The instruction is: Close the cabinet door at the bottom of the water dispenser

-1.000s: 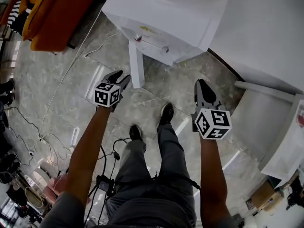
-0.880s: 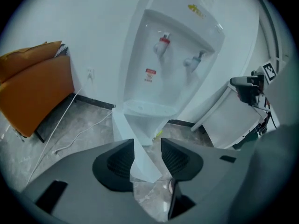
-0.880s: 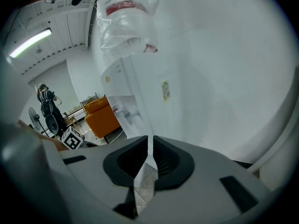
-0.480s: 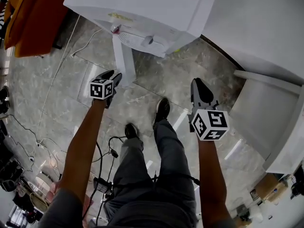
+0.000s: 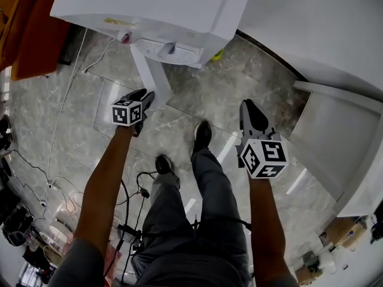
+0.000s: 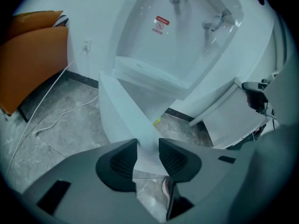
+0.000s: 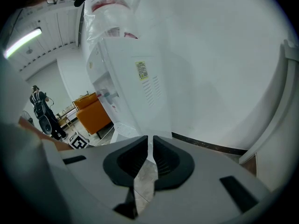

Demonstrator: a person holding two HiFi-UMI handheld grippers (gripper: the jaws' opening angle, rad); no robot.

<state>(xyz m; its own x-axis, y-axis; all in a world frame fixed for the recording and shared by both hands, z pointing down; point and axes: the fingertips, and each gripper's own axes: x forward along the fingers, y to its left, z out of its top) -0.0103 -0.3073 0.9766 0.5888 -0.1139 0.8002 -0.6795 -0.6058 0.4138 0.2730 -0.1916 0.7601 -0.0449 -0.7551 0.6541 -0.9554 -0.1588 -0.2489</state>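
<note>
The white water dispenser (image 5: pixel 149 11) stands on the marble floor (image 5: pixel 227 100), its bottom cabinet door (image 5: pixel 149 76) swung open toward the person. The left claw (image 5: pixel 146 95) is at the door's free edge. Its jaws are apart and have just been closing, with the edge between them. The right claw (image 5: pixel 250 107) is all but together and empty.

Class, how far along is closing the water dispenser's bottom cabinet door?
Nothing looks done yet: the white cabinet door under the white water dispenser stands swung open. In hand: the left gripper sits at the door's free edge; its jaws have just been closing, edge showing in the gap, pads not pressing. Left: swing the door shut.
</note>
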